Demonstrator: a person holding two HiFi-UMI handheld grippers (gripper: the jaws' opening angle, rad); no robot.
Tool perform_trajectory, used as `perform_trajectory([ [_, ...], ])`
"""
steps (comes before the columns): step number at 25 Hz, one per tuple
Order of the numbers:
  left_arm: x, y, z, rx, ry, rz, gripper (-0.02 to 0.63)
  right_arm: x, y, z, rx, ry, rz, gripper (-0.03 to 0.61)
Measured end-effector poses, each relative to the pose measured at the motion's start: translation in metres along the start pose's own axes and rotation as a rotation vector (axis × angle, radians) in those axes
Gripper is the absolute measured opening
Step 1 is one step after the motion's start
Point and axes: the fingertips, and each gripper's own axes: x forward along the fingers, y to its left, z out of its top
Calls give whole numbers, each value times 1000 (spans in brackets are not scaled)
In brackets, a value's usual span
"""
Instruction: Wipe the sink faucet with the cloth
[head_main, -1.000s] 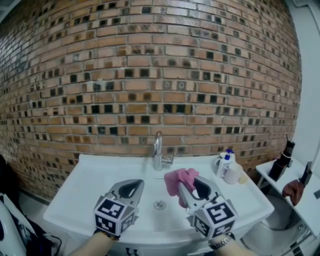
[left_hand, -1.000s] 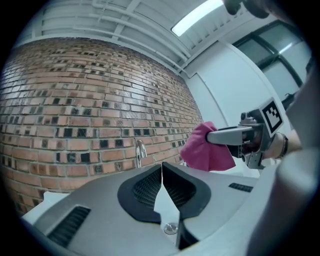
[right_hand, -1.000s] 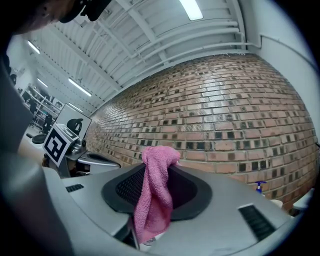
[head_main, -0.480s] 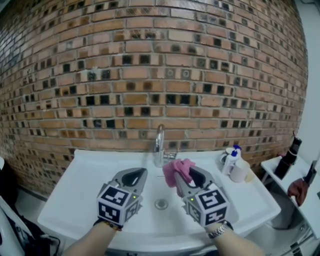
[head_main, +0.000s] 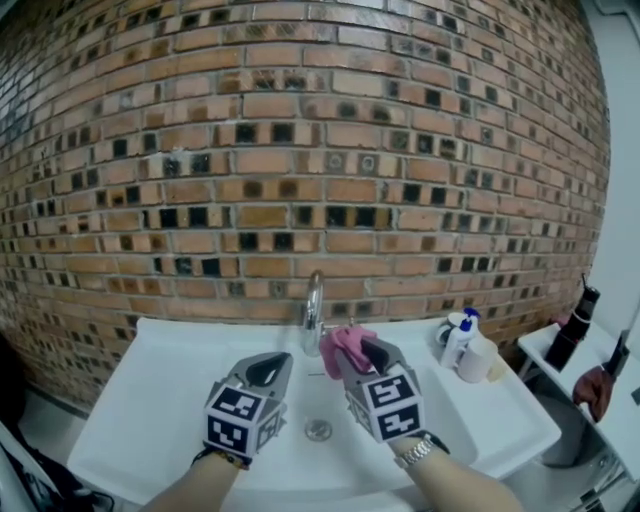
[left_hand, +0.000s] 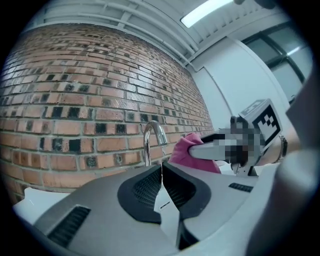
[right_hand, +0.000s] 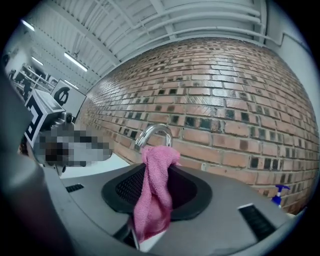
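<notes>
A chrome faucet (head_main: 313, 312) with a curved spout rises at the back of the white sink (head_main: 150, 385), against the brick wall. My right gripper (head_main: 352, 350) is shut on a pink cloth (head_main: 342, 347), held just right of the faucet and close to it. In the right gripper view the cloth (right_hand: 154, 192) hangs between the jaws with the faucet (right_hand: 153, 134) right behind it. My left gripper (head_main: 275, 362) is shut and empty, left of the faucet over the basin. The left gripper view shows the faucet (left_hand: 152, 142) ahead and the cloth (left_hand: 191, 152) at its right.
The drain (head_main: 318, 430) sits in the basin below the grippers. A white spray bottle with a blue cap (head_main: 459, 336) and a white cup (head_main: 478, 357) stand on the sink's right rim. A dark bottle (head_main: 571, 325) and a brown object stand on a side surface at far right.
Both grippers have moved forward over the basin toward the faucet. The pink cloth has gone from well short of the spout to right beside it.
</notes>
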Motion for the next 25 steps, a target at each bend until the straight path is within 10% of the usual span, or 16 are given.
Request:
perform_trajectory([
  [25,-2,8,-22,-36,2,-32,11,98,-19,-57,-114,195,-80,140],
])
